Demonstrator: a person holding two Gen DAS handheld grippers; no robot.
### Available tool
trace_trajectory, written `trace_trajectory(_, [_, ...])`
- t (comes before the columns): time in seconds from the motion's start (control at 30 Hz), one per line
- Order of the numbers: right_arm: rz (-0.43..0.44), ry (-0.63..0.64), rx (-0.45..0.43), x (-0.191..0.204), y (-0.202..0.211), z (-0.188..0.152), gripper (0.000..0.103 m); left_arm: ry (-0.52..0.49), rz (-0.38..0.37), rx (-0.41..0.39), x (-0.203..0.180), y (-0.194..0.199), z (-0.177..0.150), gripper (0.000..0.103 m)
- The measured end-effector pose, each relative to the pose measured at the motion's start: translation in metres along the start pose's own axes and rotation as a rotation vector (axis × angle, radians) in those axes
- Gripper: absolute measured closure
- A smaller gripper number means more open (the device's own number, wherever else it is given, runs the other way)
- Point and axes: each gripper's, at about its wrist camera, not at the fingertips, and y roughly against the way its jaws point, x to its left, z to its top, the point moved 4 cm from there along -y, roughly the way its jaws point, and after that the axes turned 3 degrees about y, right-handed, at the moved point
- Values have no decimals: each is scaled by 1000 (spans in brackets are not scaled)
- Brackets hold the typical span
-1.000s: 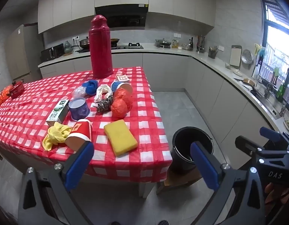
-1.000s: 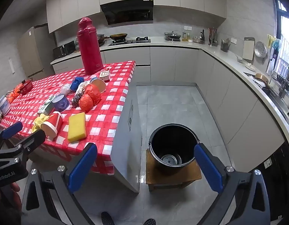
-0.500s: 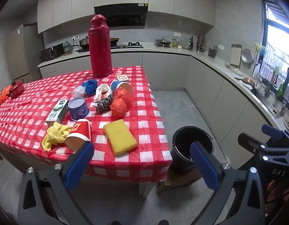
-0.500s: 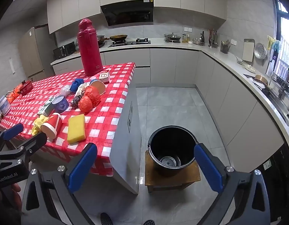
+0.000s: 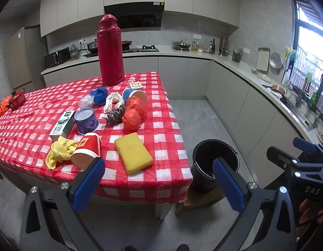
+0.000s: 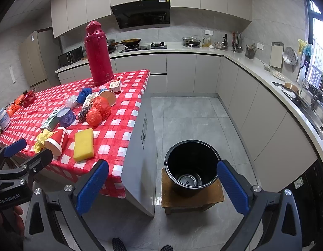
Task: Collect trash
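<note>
The left gripper (image 5: 159,177), marked "GenRobot.AI", and the right gripper (image 6: 162,185), marked "DAS", both gape wide, holding nothing. Trash including a yellow sponge (image 5: 133,152) litters the checked table (image 5: 161,125) at 11 o'clock; the black bucket (image 6: 191,165) stands at 12 in the right wrist view

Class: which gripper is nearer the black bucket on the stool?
Right. The right gripper hangs above the black bucket, both fingers straddling it in view; the left gripper sits further left, facing the table corner.

Grey-tiled floor (image 6: 188,117), beige cabinets (image 6: 180,73)
</note>
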Motion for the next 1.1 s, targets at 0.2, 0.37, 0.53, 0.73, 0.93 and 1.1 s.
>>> trace_trajectory(0.2, [1, 0, 1, 1, -1, 0, 0, 2, -5, 2, 2, -2, -1, 0])
trace_trajectory(0.37, [-1, 0, 1, 1, -1, 0, 0, 4, -11, 4, 2, -3, -1, 0])
trace_trajectory(0.53, [0, 0, 1, 1, 0, 0, 0, 5, -13, 4, 3, -4, -1, 0])
trace_trajectory(0.73, [-1, 0, -1, 1, 0, 1, 0, 5, -10, 2, 3, -3, 0, 0])
trace_trajectory(0.93, [0, 0, -2, 1, -1, 2, 0, 4, -15, 4, 0, -1, -2, 0])
trace_trajectory(1.1, [2, 2, -4, 2, 0, 2, 0, 5, -13, 2, 0, 0, -2, 0])
